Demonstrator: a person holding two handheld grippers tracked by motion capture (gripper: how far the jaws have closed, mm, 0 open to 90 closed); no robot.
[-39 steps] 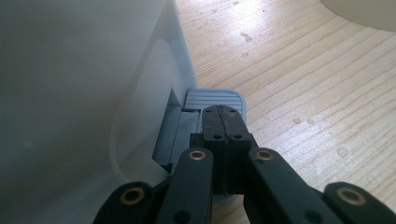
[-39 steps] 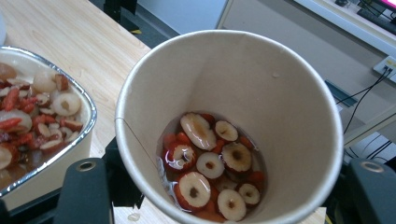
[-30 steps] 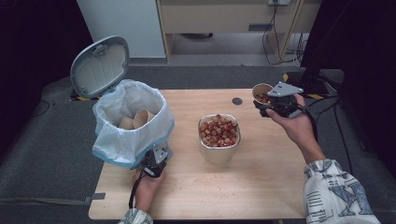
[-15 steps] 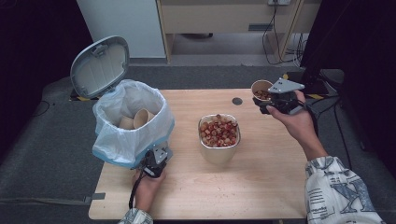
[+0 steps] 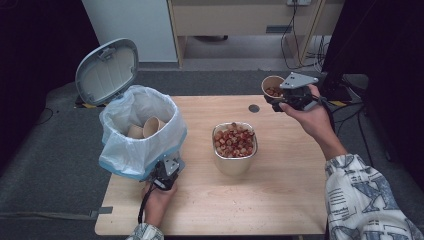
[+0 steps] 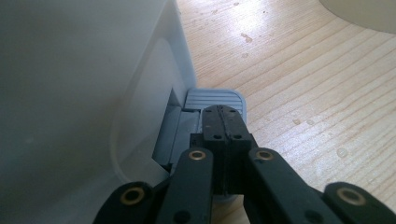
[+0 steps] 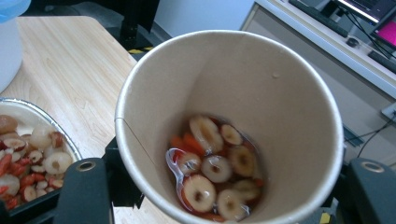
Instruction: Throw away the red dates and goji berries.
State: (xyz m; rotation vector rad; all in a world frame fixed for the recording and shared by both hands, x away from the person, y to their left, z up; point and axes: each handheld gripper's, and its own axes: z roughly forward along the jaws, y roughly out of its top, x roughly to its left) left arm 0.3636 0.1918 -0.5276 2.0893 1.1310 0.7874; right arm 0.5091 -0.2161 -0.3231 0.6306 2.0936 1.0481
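- The paper cup (image 5: 272,86) was held in the right claw (image 5: 280,100), above the far right corner of the wooden tabletop (image 5: 280,200); its long axis stood nearly upright, mouth upward.
- The cup was smooth brown paper, round, with wet sliced fruit (image 7: 210,172) inside.
- The left claw (image 6: 223,122) was closed on nothing, its tips pressing the ribbed grey pedal (image 6: 212,98) of the white bin (image 5: 140,135).

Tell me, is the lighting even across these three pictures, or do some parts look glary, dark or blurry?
High view: the table is evenly lit, its surroundings nearly black. Left gripper view: glare whitens the wood, the bin wall lies in grey shadow, and the near jaws look soft. Right gripper view: the paper cup is bright, its fruit slices slightly blurred.
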